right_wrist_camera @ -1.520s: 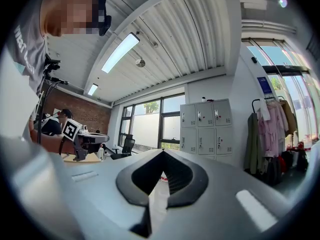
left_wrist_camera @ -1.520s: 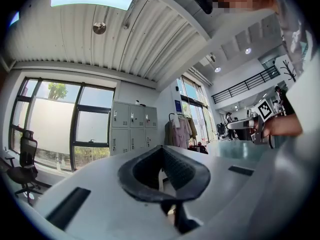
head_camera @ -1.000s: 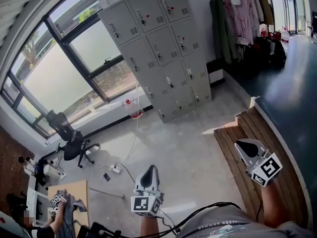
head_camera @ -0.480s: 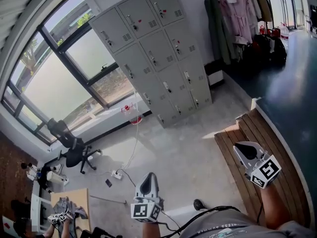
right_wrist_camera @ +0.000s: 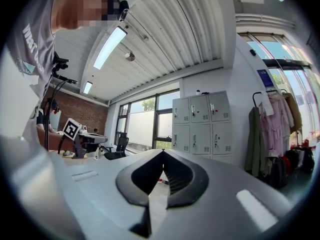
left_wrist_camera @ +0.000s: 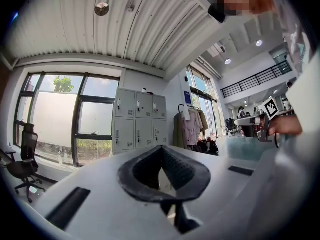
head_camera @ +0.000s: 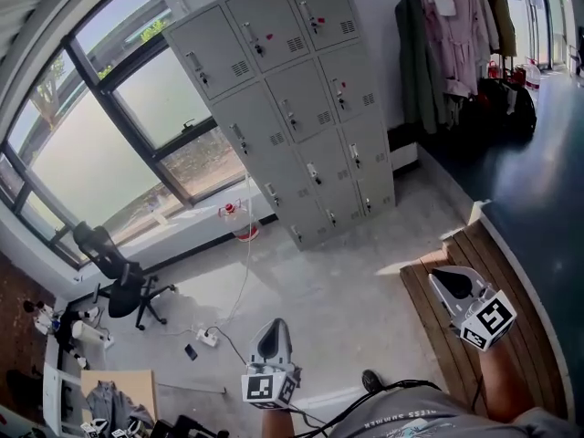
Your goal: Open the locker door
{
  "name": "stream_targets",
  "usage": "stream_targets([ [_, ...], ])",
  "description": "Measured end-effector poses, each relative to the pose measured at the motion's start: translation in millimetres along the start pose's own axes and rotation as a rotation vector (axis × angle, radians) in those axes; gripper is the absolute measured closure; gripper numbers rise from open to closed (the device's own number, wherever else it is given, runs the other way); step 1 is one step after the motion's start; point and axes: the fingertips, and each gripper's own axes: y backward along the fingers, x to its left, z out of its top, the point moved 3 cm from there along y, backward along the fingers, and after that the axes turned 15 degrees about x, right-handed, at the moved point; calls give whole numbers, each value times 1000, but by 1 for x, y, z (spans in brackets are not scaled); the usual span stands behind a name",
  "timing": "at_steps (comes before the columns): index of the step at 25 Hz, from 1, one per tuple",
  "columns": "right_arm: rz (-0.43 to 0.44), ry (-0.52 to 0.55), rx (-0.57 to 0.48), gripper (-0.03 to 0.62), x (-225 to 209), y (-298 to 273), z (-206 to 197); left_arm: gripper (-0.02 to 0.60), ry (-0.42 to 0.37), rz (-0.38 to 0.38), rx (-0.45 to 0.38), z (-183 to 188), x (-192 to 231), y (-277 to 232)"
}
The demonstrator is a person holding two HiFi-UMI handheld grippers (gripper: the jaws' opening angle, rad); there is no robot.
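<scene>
Grey lockers (head_camera: 292,117) stand well ahead, all closed. Your left gripper (head_camera: 272,331) and right gripper (head_camera: 453,280) (both empty) have jaws pressed together.

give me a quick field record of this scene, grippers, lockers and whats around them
left hand-held gripper: jaws shut, nothing between them, pointing toward the lockers
right hand-held gripper: jaws shut, empty, above the wooden platform
locker cabinet: grey, against the wall, every visible door closed
contact: neither gripper touches the lockers; floor lies between
left of lockers: window, office chair
right of lockers: clothes rack
task state: door not yet opened
</scene>
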Motion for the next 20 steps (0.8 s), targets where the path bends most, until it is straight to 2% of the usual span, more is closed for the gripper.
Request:
stream_targets([
  [6,-30,-8,-14,597,-15,-82,23,575,-44,-14,-31,19,68,-69],
  [11,-27,-13,0,597,-22,-128,30,575,-71,-31,-30,23,99,-103],
  [17,-28,-12,13,597,-52,-183,41,575,-25,-34,-5,20,132,-152],
  [20,-16,-11,8,597,-72,-219,45,575,-26,-29,5,23,149,-183],
])
